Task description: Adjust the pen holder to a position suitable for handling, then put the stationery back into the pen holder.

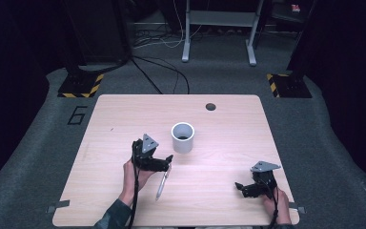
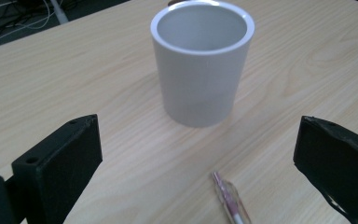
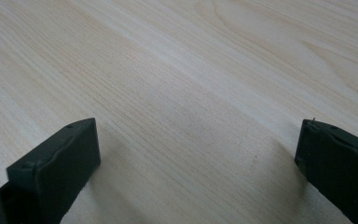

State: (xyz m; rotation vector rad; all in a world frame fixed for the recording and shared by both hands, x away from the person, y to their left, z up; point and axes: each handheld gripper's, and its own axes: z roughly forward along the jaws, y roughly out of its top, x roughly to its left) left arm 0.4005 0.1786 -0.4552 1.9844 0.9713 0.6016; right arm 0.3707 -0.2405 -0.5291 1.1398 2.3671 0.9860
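Note:
A white cylindrical cup (image 1: 183,137) stands upright near the middle of the wooden table (image 1: 124,119); in the left gripper view the cup (image 2: 200,65) is straight ahead and looks hollow. A pen (image 1: 161,184) lies flat on the table in front of the cup; its tip (image 2: 229,198) shows between the left jaws. My left gripper (image 1: 164,163) is open, low over the pen's far end and just short of the cup. My right gripper (image 1: 242,187) is open near the front right of the table, over bare wood (image 3: 191,116).
A dark round hole (image 1: 210,106) sits in the table near its far edge. Beyond the table are grey carpet, cables and a metal frame (image 1: 219,28). Yellow-black striped bases (image 1: 78,86) stand at both far corners.

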